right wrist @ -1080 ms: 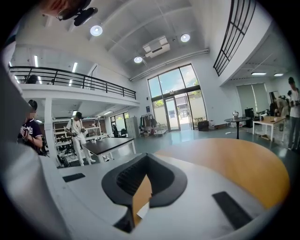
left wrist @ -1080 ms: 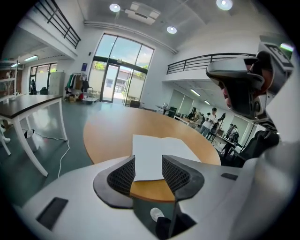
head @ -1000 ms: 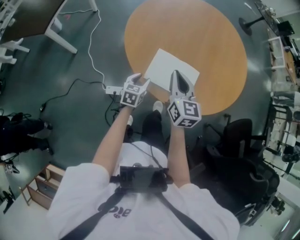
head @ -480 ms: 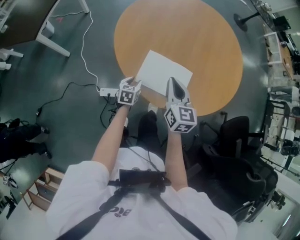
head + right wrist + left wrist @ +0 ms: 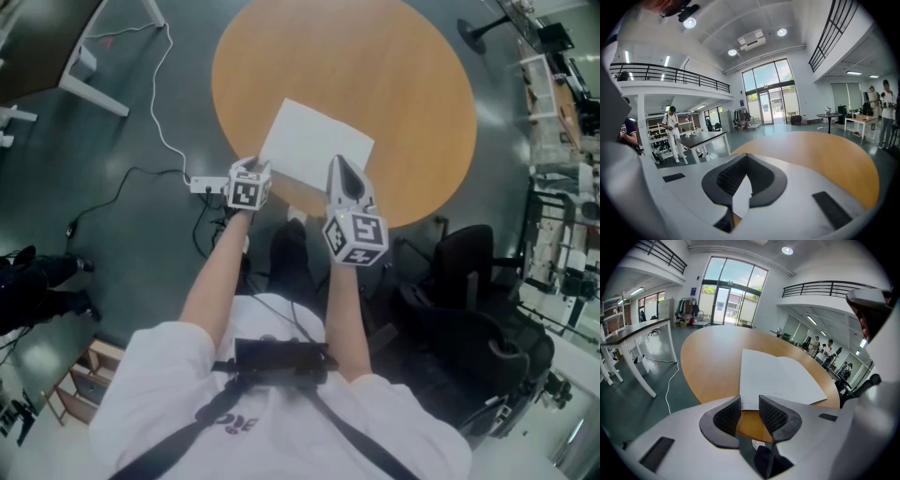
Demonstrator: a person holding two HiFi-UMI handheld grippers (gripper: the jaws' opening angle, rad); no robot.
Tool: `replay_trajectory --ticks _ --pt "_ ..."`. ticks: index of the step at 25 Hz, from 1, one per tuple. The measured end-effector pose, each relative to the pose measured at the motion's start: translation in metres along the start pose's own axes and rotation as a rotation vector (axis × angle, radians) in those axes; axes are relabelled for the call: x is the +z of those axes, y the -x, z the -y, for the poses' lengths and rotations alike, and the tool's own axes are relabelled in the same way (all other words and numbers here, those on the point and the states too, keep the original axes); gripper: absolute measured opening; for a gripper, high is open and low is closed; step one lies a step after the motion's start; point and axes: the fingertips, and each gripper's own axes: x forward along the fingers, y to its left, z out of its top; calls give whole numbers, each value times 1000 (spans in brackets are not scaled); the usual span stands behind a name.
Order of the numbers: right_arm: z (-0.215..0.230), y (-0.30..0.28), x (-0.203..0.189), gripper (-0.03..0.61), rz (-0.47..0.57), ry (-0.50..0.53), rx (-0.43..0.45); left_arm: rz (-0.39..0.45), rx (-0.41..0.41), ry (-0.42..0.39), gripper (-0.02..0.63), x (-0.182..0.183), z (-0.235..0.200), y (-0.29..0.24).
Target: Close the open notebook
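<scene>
2 forearms reach forward: left gripper (image 5: 749, 401) angled down at notebook (image 5: 314, 145) (jaws apart, just narrowing, empty), right gripper (image 5: 746, 158) closed.

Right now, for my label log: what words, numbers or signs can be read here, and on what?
None can be read in full.
Shirt print: partly covered, unreadable.
Notebook pages: faint ruled lines, no legible writing.
Blue sign by the glass doors: too small.
Cubes on left gripper and right gripper: square markers only.

White notebook (image 5: 314, 145), orange-tan table (image 5: 394, 75), dark grey-green floor (image 5: 141, 262), white shirt (image 5: 150, 394)
</scene>
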Motion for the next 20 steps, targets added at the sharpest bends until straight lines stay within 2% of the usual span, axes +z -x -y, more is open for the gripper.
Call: replay_trajectory --ticks 3,14,20 --pt "0 0 -1 23 3 -6 -3 -3 14 4 99 -6 -4 -2" --pt "4 7 -3 23 12 -17 -28 -40 54 -54 91 -5 -6 -4" --pt "8 14 -6 23 15 -27 -41 -56 95 -30 57 -5 -6 -3"
